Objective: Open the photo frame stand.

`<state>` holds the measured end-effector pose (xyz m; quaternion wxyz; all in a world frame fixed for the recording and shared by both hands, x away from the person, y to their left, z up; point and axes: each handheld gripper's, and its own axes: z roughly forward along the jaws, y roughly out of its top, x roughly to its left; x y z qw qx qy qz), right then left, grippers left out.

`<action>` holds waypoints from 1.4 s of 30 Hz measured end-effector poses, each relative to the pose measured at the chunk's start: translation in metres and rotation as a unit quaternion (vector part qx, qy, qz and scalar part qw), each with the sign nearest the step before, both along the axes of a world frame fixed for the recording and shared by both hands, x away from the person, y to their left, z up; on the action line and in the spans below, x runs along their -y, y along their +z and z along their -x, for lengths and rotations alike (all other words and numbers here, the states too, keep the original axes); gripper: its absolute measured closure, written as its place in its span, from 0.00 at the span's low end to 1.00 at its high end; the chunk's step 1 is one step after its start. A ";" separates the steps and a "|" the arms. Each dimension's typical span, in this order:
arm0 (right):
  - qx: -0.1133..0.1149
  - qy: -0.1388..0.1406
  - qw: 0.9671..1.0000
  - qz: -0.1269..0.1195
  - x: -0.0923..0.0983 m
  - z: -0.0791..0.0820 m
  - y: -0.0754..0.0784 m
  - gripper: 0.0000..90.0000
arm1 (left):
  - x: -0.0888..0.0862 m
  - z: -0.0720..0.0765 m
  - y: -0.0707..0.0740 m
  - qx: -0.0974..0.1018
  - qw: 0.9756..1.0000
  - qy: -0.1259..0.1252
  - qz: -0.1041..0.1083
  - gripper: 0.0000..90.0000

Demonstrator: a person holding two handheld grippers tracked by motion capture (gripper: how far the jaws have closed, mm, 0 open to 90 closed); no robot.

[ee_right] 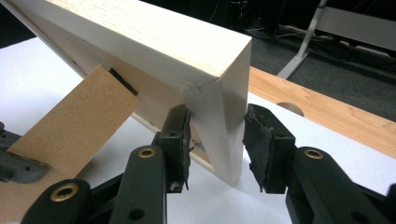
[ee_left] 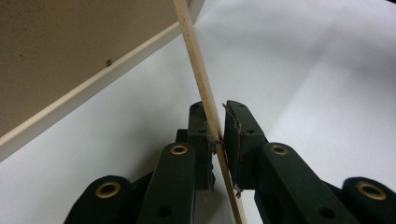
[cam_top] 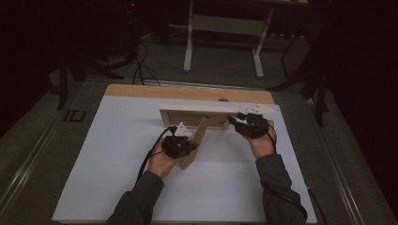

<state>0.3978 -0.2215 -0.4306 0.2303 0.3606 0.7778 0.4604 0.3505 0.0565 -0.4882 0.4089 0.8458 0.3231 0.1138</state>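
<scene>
With the left tool (ee_left: 217, 140) clenched on the picture frame's (cam_top: 193, 112) hinged stand (cam_top: 197, 140) mid-counter (cam_top: 117, 154) and the right tool (ee_right: 217, 149) loosely straddling the frame's right corner, unpinched, the upright frame could topple if the stand is swung too hard.

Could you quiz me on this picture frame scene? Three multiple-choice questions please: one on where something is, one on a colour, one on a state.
1. Where does the right gripper meet the wooden frame?
A. at its end corner
B. at its middle
C. underneath it

2. What colour is the table top?
A. green
B. white
C. red

3. How does the brown stand board sit at the left gripper?
A. lying loose on the table
B. edge-on between its fingers
C. balanced on top of it

Answers: 1 A, the right gripper view has the frame's corner between its fingers. 2 B, the surface is white. 3 B, the left gripper view has the thin edge between the pads.
</scene>
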 end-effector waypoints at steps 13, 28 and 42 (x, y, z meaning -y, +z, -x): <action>0.006 -0.001 1.000 0.002 0.000 0.009 -0.004 0.67 | 0.003 0.006 -0.004 0.005 1.000 -0.002 -0.011 0.91; 0.009 -0.001 1.000 -0.003 0.001 0.012 -0.007 0.68 | -0.001 0.007 -0.004 0.001 1.000 -0.005 -0.005 0.91; -0.004 -0.002 1.000 -0.003 0.007 0.015 -0.017 0.69 | -0.014 0.013 0.004 0.002 1.000 -0.002 0.029 0.78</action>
